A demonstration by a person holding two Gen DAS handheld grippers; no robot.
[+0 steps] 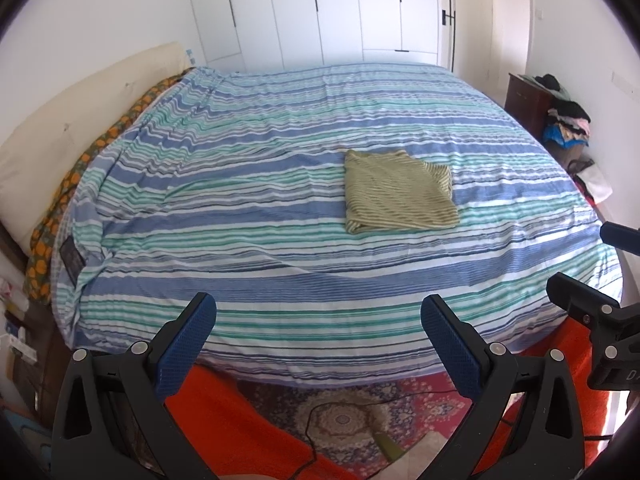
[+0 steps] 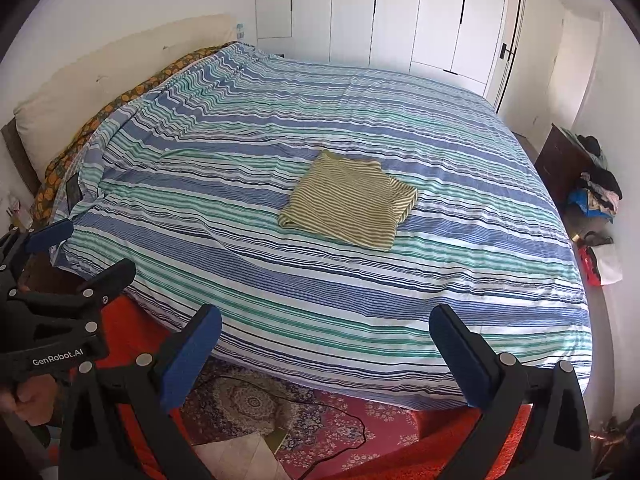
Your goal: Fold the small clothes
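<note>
A small olive-and-white striped garment (image 1: 398, 194) lies folded into a flat square on the striped bed cover (image 1: 280, 184), right of the middle. It also shows in the right wrist view (image 2: 348, 200). My left gripper (image 1: 318, 312) is open and empty, held back over the near edge of the bed, well short of the garment. My right gripper (image 2: 326, 324) is open and empty, also back at the near edge. The right gripper shows at the right edge of the left wrist view (image 1: 584, 272), and the left gripper at the left edge of the right wrist view (image 2: 86, 248).
The bed cover (image 2: 440, 280) has blue, green and white stripes. A cream headboard (image 1: 60, 136) and an orange-patterned pillow (image 1: 72, 176) are at the left. A dark stand with piled clothes (image 1: 560, 116) is at the right. White wardrobe doors (image 1: 340, 8) are behind. A red patterned rug (image 1: 344, 412) lies below.
</note>
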